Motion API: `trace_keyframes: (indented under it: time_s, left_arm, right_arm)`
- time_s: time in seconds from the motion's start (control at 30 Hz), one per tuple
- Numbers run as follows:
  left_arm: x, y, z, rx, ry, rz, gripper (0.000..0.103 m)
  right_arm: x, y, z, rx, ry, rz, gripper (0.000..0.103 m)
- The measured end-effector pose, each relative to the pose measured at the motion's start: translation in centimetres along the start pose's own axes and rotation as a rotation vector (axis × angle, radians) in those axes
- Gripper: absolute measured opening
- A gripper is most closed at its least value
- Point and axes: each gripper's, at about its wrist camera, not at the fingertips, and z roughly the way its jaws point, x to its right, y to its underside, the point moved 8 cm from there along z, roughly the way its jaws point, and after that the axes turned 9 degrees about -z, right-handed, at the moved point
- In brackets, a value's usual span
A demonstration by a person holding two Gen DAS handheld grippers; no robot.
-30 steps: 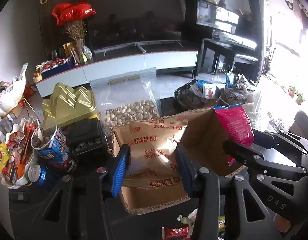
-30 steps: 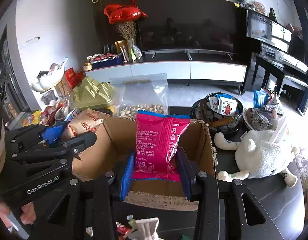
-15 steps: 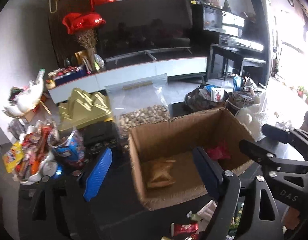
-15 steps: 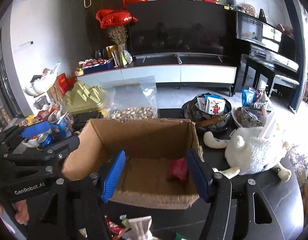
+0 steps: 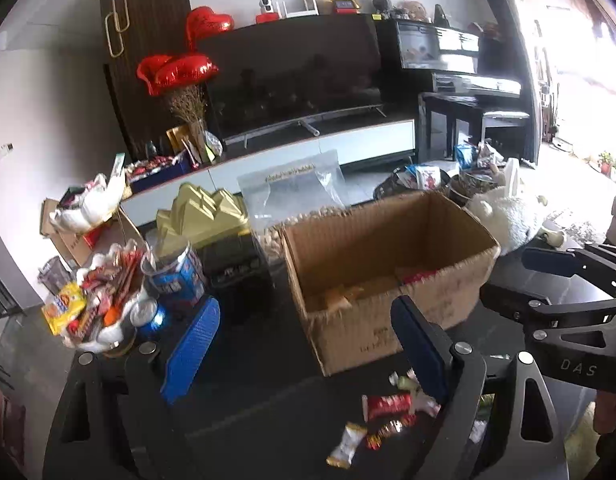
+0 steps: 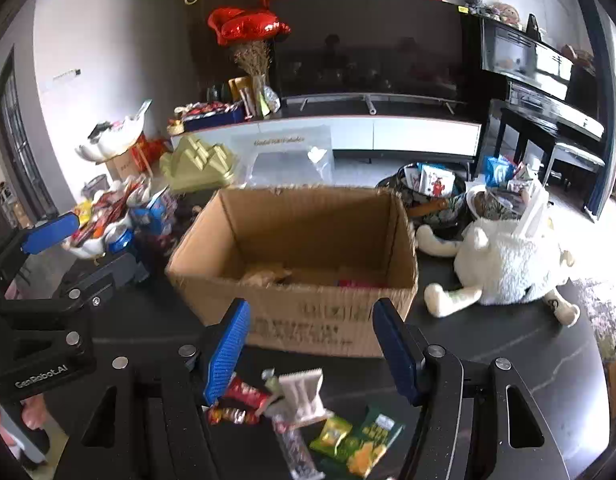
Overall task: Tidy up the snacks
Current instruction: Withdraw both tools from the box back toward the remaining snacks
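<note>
An open cardboard box (image 5: 367, 332) (image 6: 308, 220) stands on the dark table. Inside it lie a tan biscuit packet (image 5: 339, 296) (image 6: 268, 276) and a pink-red packet (image 5: 419, 276) (image 6: 359, 280). My left gripper (image 5: 304, 306) hangs in front of the box's near left corner; its jaws are opening with nothing between them. In front of the box's near wall, my right gripper (image 6: 311, 312) is open and empty. Loose snacks lie under both grippers: a red wrapper (image 5: 387, 404) (image 6: 244, 394), a white packet (image 6: 304, 396) and green packets (image 6: 363, 440).
Left of the box are a white bowl heaped with snacks (image 5: 96, 312), a blue tub (image 5: 176, 276) and a gold box (image 5: 200, 216). A clear bag of nuts (image 5: 292, 196) stands behind. A white plush toy (image 6: 507, 264) and snack baskets (image 6: 431, 196) sit to the right.
Both grippers opened and let go: the tan packet and the pink packet now lie in the box. Both grippers then drew back from the box toward the loose snacks.
</note>
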Motion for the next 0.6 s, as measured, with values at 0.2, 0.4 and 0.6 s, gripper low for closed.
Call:
trace_keyframes:
  time_s: [0.2,0.4,0.6]
  left_arm:
    - [-0.3,2.6,-0.9,-0.057,0.021,-0.016,0.092]
    - [-0.7,5.4,-1.1,-0.107,0.011,0.021,0.092]
    - [-1.2,7.7,-0.8,-0.152,0.014,0.035,0.094]
  right_arm:
    - [-1.9,1.7,-0.9,-0.04,-0.027,-0.026,0.065]
    - [-3.6,4.1,-0.4,-0.12,-0.06,-0.057,0.065]
    - [-4.6,6.5,0.7,-0.207,-0.085,-0.051,0.065]
